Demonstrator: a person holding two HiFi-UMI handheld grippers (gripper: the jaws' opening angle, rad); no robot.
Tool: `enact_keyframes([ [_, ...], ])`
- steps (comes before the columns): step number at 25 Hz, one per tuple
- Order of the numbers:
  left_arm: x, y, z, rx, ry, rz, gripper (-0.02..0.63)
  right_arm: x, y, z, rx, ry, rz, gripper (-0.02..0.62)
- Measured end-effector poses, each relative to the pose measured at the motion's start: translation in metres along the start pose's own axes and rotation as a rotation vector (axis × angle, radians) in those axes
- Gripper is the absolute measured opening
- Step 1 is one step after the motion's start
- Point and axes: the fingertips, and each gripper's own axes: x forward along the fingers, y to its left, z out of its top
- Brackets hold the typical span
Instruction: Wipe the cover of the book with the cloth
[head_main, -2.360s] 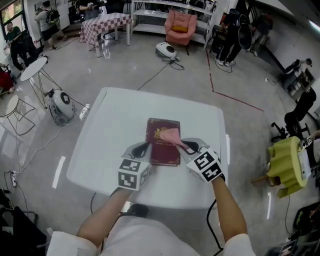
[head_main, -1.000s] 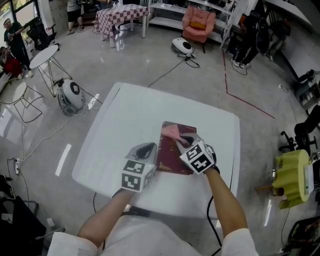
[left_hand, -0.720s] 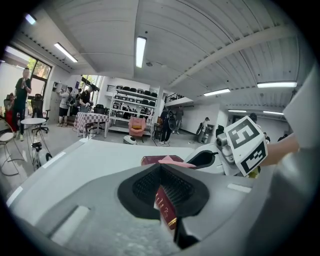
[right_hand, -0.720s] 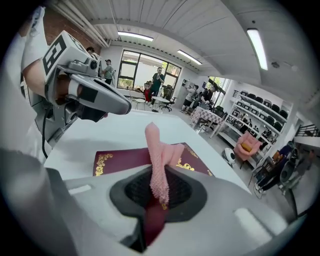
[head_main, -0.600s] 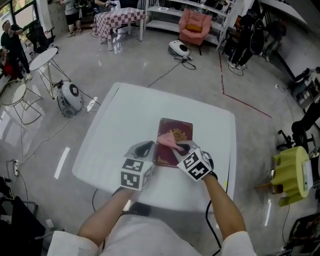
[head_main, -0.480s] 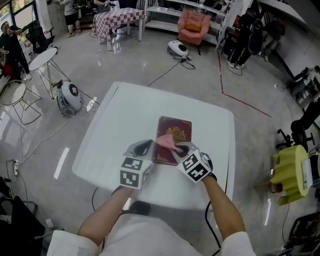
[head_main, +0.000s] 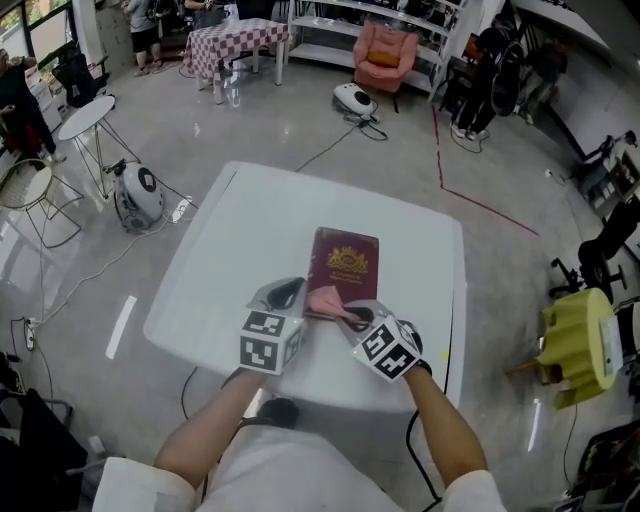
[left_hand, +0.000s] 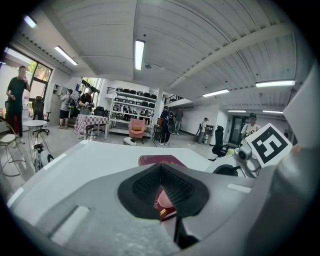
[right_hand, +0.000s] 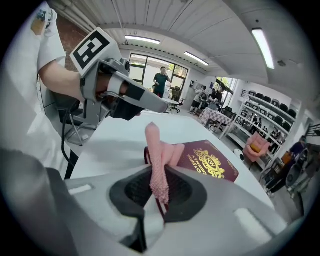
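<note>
Beside the closed, empty left gripper (head_main: 283, 294), the unheld maroon book (head_main: 343, 268) risked being dragged by the pink cloth (head_main: 326, 300) pinched in the right gripper (head_main: 352, 316).

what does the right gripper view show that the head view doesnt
Only the right gripper view: the right tool up close, jaws shut on a fold of the pink cloth that stands up between them, and the gold crest on the cover.
Only the head view: the whole white table with floor all round it, and both tools side by side at the book's near end.
Both: the dark red book lying flat, the cloth at its near edge, and the left tool beside it.
</note>
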Motion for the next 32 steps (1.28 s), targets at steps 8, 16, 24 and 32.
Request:
enact_keyframes([
  [8,0.008,0.004,-0.004,-0.018,0.010,0.019,0.006,-0.012,-0.037,0.012,-0.070,-0.012,-0.018,0.038],
  [16,0.027,0.034,-0.004,0.000,0.029,0.044,0.006,0.038,-0.130,0.063,-0.182,0.007,-0.101,0.038],
  [24,0.041,0.074,-0.014,-0.023,0.064,0.061,0.006,0.120,-0.153,0.085,-0.218,0.068,-0.016,0.038],
  [32,0.044,0.098,-0.019,-0.049,0.072,0.074,0.006,0.159,-0.151,0.084,-0.206,0.111,0.031,0.038],
])
